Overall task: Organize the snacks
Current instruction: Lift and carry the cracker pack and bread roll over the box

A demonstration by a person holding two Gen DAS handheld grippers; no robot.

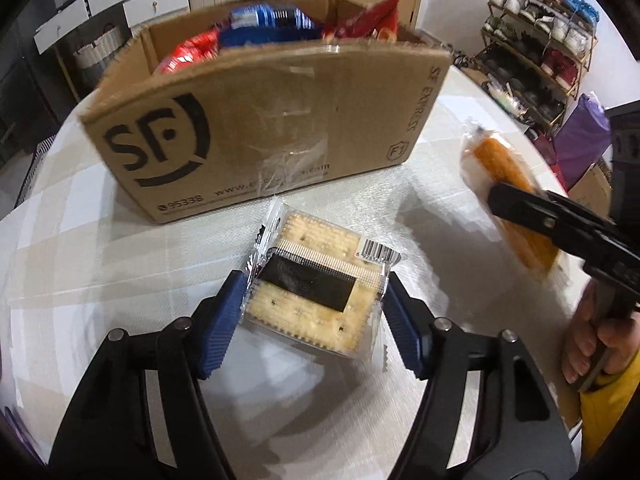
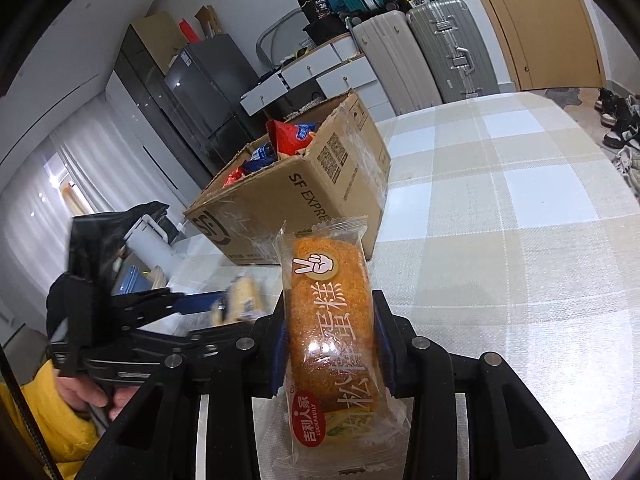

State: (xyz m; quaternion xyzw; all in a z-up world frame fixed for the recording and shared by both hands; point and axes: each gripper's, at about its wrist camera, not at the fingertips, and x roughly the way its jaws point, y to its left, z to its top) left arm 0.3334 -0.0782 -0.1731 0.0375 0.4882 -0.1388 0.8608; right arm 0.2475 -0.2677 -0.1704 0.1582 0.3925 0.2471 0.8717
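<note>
Left tongs (image 1: 312, 312) clamp a clear-wrapped cracker pack (image 1: 316, 292), blue pads (image 1: 218, 328) pressing both its sides, just above the checked tabletop (image 1: 400, 184) near the front wall of the cardboard box (image 1: 280, 120). Right tongs (image 2: 332, 344) clench an orange cake roll (image 2: 328, 320), held off the tabletop to the box's right. Snack bags (image 1: 272, 20) fill the box.

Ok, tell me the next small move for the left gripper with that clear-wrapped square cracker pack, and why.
Probably lift the clear-wrapped square cracker pack and carry it over the near wall of the brown cardboard box. The left gripper has its blue pads against the pack's sides, the box is open just behind with red and blue snack bags inside, and the checked tablecloth between looks unobstructed.
</note>
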